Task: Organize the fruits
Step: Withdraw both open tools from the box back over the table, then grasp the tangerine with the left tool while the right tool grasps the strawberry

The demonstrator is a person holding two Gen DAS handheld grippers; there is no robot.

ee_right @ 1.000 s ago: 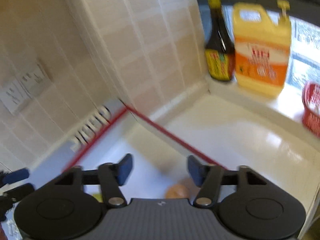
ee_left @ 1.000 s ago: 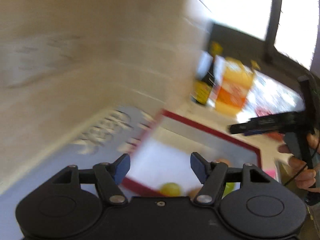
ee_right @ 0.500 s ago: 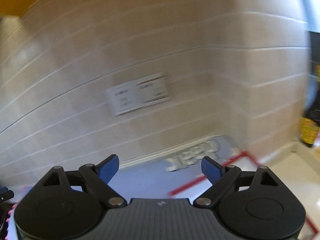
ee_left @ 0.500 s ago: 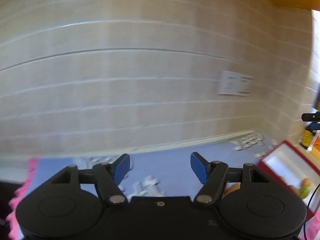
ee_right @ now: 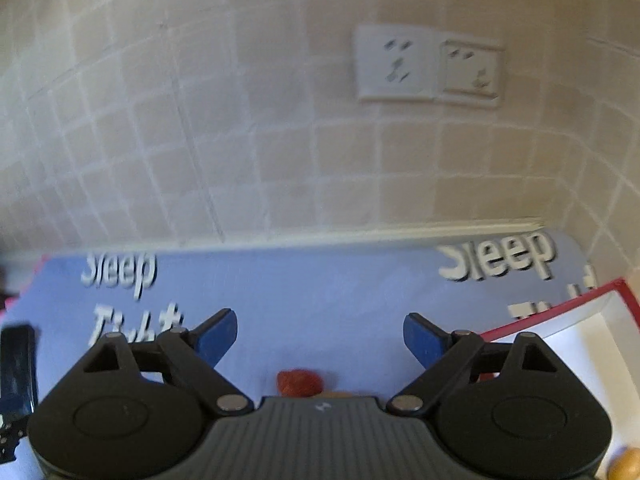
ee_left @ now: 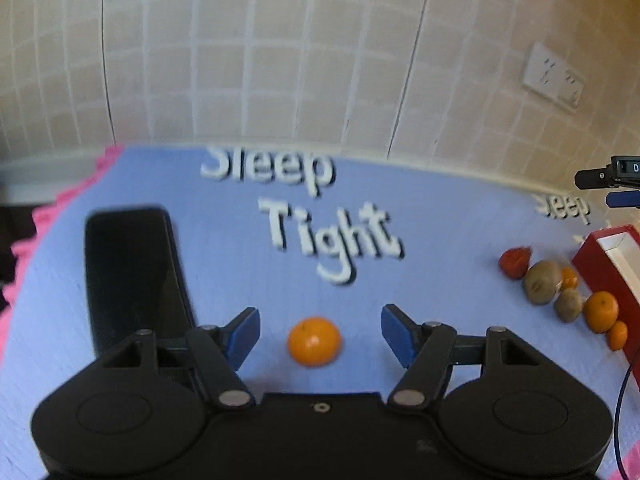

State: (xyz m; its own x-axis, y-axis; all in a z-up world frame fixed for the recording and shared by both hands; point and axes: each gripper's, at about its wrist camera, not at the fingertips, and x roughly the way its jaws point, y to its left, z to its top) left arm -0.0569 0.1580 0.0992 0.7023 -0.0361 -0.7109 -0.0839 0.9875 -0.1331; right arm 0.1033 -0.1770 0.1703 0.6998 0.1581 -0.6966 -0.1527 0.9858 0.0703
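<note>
An orange (ee_left: 315,341) lies on the blue "Sleep Tight" mat (ee_left: 224,248), between the open fingers of my left gripper (ee_left: 320,330), which holds nothing. At the right of the left wrist view lie a red fruit (ee_left: 515,262), two brown kiwis (ee_left: 543,282), and several small oranges (ee_left: 600,311) beside a red-rimmed white box (ee_left: 600,264). My right gripper (ee_right: 318,338) is open and empty above the mat (ee_right: 320,300), with the red fruit (ee_right: 299,383) just below it and the box (ee_right: 576,328) at its right.
A black phone (ee_left: 134,268) lies on the mat to the left. A tiled wall (ee_left: 280,60) with a white socket plate (ee_right: 430,66) stands behind the mat. The mat has a pink edge (ee_left: 48,212) at the left. The right gripper's tip (ee_left: 608,186) shows at the far right.
Both cameras swung left from the box and bottles, past the wall, and tilted down to the mat. The orange now sits between the left fingers. Both grippers stayed open.
</note>
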